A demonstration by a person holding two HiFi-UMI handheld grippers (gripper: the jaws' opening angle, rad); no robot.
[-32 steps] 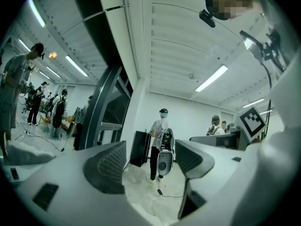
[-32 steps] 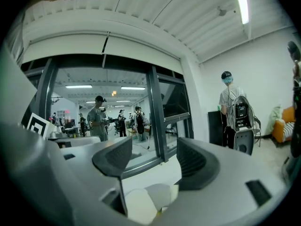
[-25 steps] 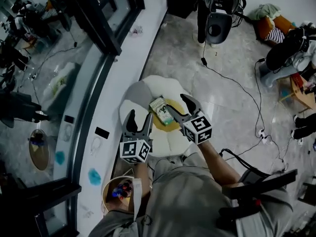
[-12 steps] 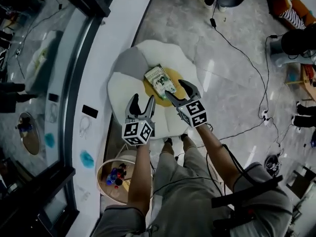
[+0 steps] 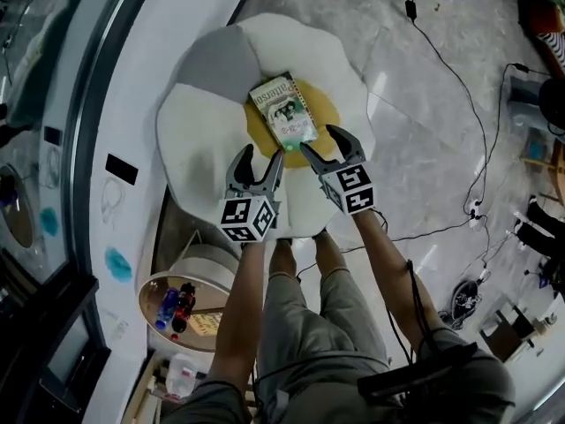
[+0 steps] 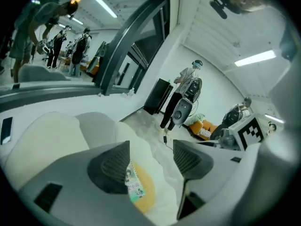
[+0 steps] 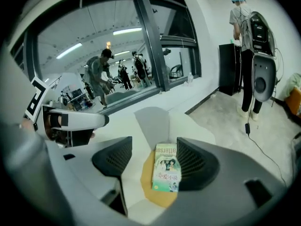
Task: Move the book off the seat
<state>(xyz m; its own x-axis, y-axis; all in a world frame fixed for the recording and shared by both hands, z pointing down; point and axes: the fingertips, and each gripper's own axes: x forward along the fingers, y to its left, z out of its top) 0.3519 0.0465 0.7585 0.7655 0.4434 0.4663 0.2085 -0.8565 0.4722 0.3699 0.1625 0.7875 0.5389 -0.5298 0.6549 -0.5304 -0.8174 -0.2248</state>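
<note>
Hovering above a flower-shaped seat (image 5: pixel 203 122), two hand-held grippers point at the book (image 5: pixel 282 110), which lies flat on the seat's yellow centre (image 5: pixel 325 113). The left gripper (image 5: pixel 263 153) has its jaws apart, though they have just been closing slightly, with nothing gripped between them. The right gripper (image 5: pixel 315 138) keeps its jaws spread wide just beside the book's near end, with neither pad pressing on the cover.

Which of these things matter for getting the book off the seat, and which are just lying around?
Job: book; flower-shaped seat it lies on.
Lying about: floor cable; bottles on the round stand.
</note>
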